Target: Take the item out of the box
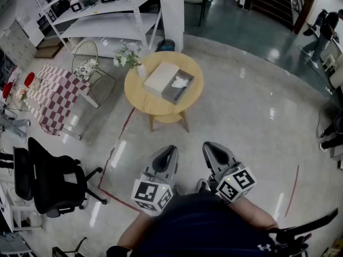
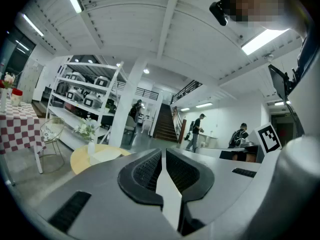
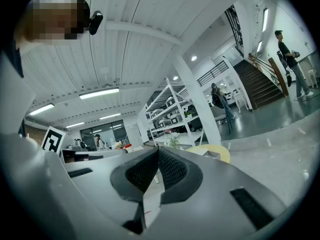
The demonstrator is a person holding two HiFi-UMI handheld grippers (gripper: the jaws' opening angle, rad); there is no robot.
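Note:
A round yellow table (image 1: pixel 155 105) stands ahead on the shiny floor. On it lies an open grey box (image 1: pixel 174 91) with a white crumpled item (image 1: pixel 181 82) inside and a beige lid (image 1: pixel 161 77) next to it. My left gripper (image 1: pixel 170 150) and right gripper (image 1: pixel 210 146) are held close to my body, well short of the table, both shut and empty. In the left gripper view the shut left gripper (image 2: pixel 163 151) points toward the table (image 2: pixel 80 160). In the right gripper view the table (image 3: pixel 216 152) sits beyond the shut right gripper (image 3: pixel 157 149).
A vase of white flowers (image 1: pixel 128 55) stands on the table's far left edge. A black office chair (image 1: pixel 48 181), a checkered table (image 1: pixel 53 95) and a wire chair (image 1: pixel 86 58) are at the left. White shelves (image 1: pixel 107 15) and a pillar (image 1: pixel 172 9) stand behind. Red tape lines (image 1: pixel 115 154) mark the floor.

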